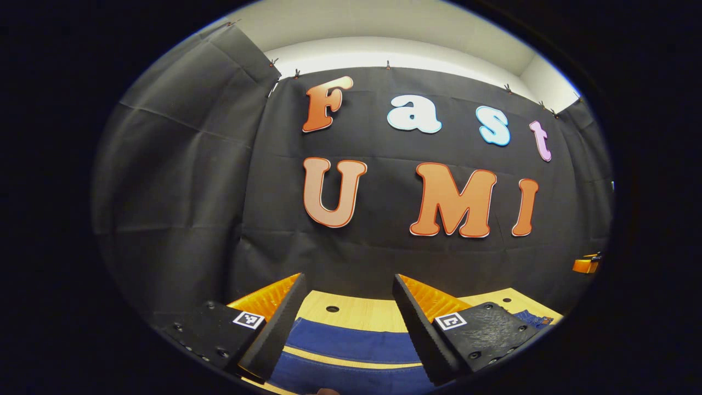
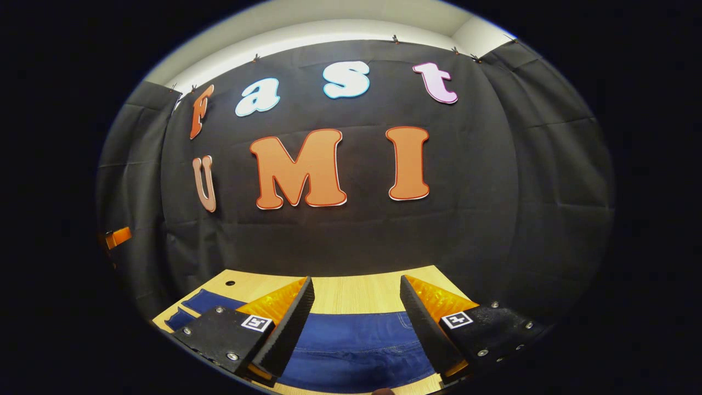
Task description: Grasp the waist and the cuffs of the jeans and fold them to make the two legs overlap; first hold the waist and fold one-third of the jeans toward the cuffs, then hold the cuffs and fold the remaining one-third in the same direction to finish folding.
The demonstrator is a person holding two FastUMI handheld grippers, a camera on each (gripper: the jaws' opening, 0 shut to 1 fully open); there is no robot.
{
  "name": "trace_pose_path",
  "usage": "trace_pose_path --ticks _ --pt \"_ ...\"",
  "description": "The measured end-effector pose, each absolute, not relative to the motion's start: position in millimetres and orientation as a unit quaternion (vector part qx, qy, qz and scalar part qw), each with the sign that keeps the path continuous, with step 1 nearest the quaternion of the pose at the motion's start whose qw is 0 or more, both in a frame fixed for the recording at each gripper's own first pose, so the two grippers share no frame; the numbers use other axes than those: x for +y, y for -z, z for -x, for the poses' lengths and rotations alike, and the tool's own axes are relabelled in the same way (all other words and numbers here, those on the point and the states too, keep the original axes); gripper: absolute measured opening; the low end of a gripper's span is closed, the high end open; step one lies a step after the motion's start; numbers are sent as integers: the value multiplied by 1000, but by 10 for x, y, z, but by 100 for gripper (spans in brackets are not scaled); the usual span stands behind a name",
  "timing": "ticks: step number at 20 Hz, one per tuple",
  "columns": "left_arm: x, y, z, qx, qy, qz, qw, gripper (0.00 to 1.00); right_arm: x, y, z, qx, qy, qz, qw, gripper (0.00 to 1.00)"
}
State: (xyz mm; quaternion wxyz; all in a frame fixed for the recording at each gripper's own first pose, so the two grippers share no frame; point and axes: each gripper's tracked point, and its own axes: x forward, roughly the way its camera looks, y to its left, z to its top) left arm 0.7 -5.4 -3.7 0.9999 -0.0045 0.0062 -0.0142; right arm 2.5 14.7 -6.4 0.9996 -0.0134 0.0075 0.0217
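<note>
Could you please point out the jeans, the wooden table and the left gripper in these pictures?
jeans (image 2: 356, 343): right gripper view, on the blue denim between the jaws.
wooden table (image 2: 351, 299): right gripper view, on bare wood beyond the jeans.
left gripper (image 1: 343, 318): left gripper view, midway between its open jaws.

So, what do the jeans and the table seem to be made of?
The jeans look like blue denim, matte, with visible stitched seams. The table looks like light wood or wood laminate: pale grain lines and round holes show, with a smooth finish. I cannot tell which.
</note>
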Motion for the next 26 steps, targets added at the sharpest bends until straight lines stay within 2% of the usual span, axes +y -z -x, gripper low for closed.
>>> trace_pose_path --ticks 2,3,4,6,9,10,12,13,15,16,18,24,26 --pt "-42 81 -3 10 14 -1 1000 97 134 89 -23 10 -20 19 1000 100" --pt "-56 88 -15 10 18 0 1000 97 124 99 -18 12 -19 21 1000 97" --pt "-88 115 -7 12 24 0 1000 97 127 125 -13 15 -19 22 999 100" --pt "-87 184 -13 14 30 -14 999 97 125 166 -14 22 -20 21 999 96" --pt "21 361 -12 35 23 -82 996 97 128 238 -35 31 -21 18 999 96" --pt "96 425 7 42 19 -110 993 96 139 270 -36 35 -22 15 999 100" --pt "172 536 1 53 18 -179 982 100 161 357 -70 45 -25 7 999 100" --pt "216 577 8 54 14 -214 975 98 180 403 -79 52 -27 3 998 96" --pt "288 833 84 71 25 -271 960 98 215 487 -107 63 -28 -3 998 100" --pt "319 1025 216 85 35 -299 950 100 223 528 -116 68 -29 -4 997 97" --pt "346 1331 324 116 57 -360 924 100 247 581 -145 75 -31 -4 997 97" --pt "353 2533 663 223 163 -470 838 99 228 759 -203 103 -27 0 994 100" --pt "363 2959 794 276 200 -483 806 99 225 812 -200 111 -26 1 994 96"
